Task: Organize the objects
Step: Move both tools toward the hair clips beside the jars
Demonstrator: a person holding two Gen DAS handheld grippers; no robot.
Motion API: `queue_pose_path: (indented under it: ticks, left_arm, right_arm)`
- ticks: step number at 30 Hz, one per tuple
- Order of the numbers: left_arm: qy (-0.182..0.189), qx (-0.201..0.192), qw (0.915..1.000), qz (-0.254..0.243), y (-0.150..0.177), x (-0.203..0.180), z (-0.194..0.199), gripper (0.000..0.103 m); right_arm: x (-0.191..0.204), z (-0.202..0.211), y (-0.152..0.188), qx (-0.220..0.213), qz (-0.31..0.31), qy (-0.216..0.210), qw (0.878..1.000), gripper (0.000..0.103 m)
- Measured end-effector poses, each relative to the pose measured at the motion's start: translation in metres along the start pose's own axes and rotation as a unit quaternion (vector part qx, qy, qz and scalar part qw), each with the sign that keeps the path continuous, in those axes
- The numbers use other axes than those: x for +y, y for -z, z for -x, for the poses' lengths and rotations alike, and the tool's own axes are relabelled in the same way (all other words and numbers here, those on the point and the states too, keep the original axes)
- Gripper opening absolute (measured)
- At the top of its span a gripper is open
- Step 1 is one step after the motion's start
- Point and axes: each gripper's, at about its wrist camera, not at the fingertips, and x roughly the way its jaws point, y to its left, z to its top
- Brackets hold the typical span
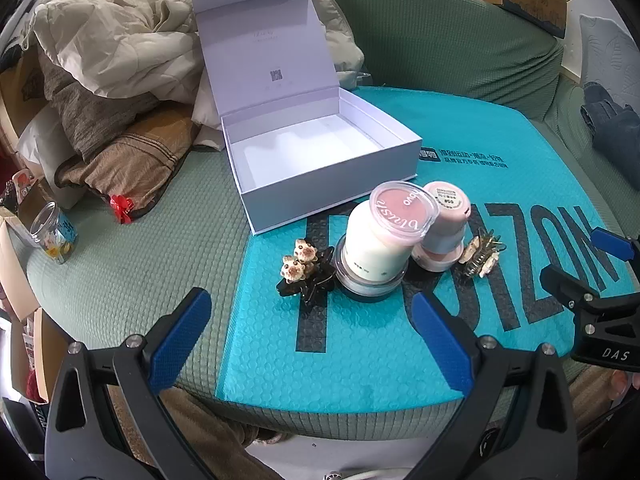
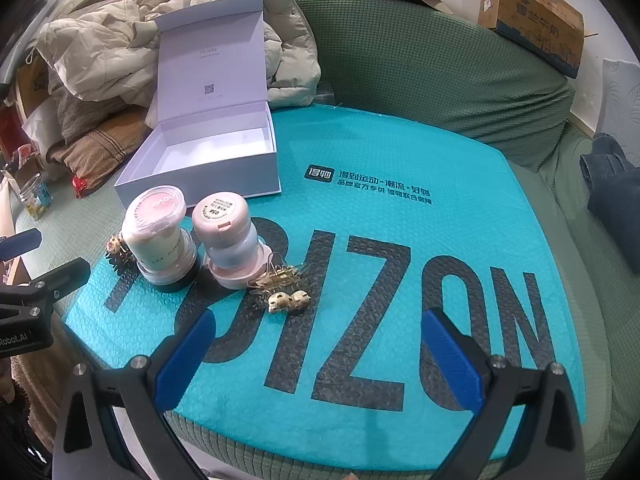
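Observation:
An open white box [image 1: 320,148] [image 2: 208,148] with its lid up rests half on a teal bubble mailer [image 1: 500,184] [image 2: 400,152]. In front of it a pink blush compact [image 1: 402,210] [image 2: 156,208] tops a white jar [image 1: 374,248] [image 2: 168,256]. Beside that is a stack of pink round cases [image 1: 446,216] [image 2: 224,220]. A black bear hair clip [image 1: 304,266] [image 2: 118,250] lies left of the jar, a gold bear clip [image 1: 480,254] [image 2: 280,280] right of the stack. My left gripper [image 1: 310,340] [image 2: 40,260] is open just short of the jar. My right gripper [image 2: 318,356] [image 1: 592,264] is open near the gold clip. Both hold nothing.
Everything sits on a green quilted sofa seat [image 1: 140,264] with its backrest [image 2: 440,60] behind. Crumpled clothes and bedding [image 1: 112,40] pile up at the back left. A small glass jar [image 1: 56,232] lies at the left edge, a cardboard carton [image 2: 532,12] on the backrest, jeans [image 2: 612,184] at right.

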Motion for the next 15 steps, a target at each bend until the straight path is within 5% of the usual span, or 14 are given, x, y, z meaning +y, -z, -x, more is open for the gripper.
queue_pose_path:
  ticks: [15]
  left_arm:
    - [0.004, -0.021, 0.9998, 0.002, 0.0037, 0.0009, 0.004, 0.101]
  right_arm:
    - [0.0001, 0.0039, 0.0016, 0.0, 0.0, 0.0, 1.0, 0.103]
